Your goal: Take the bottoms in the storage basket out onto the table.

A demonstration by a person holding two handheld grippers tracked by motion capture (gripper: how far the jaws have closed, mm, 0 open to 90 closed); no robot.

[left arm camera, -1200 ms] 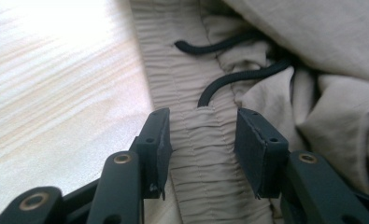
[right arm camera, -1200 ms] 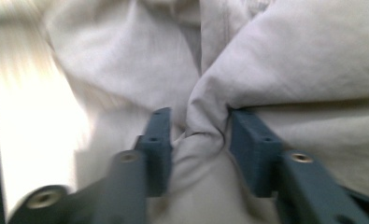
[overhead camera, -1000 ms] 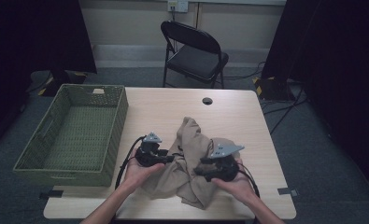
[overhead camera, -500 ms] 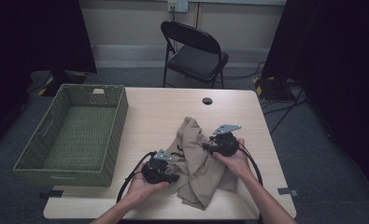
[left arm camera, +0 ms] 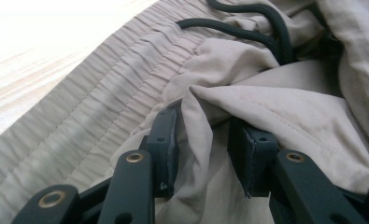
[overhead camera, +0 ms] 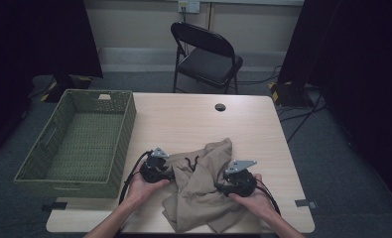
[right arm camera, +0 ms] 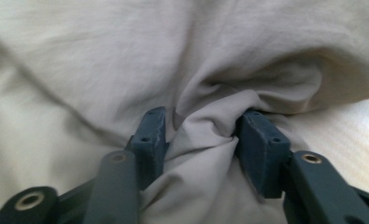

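Note:
A crumpled beige garment (overhead camera: 203, 181) with a black drawstring (overhead camera: 188, 163) lies on the near half of the wooden table (overhead camera: 193, 119). At its left edge, my left gripper (overhead camera: 172, 174) has just been closing its jaws. In the left gripper view my left gripper (left arm camera: 203, 140) pinches a fold of the garment (left arm camera: 126, 79) below the elastic waistband, with the drawstring (left arm camera: 247, 28) beyond. At the cloth's right side, my right gripper (overhead camera: 218, 187) has just been opening a little. In the right gripper view my right gripper (right arm camera: 201, 135) still presses a bunched ridge of the garment (right arm camera: 210, 56).
A green woven basket (overhead camera: 59, 148) stands at the table's left with nothing in it. A black folding chair (overhead camera: 203, 54) is behind the table. A dark cable hole (overhead camera: 220, 107) sits near the far edge. Cables trail from both grippers toward the front edge.
Since half a second ago my left gripper has moved away from the front edge and my right gripper has come back toward it. The garment has been pulled into a new bunched shape.

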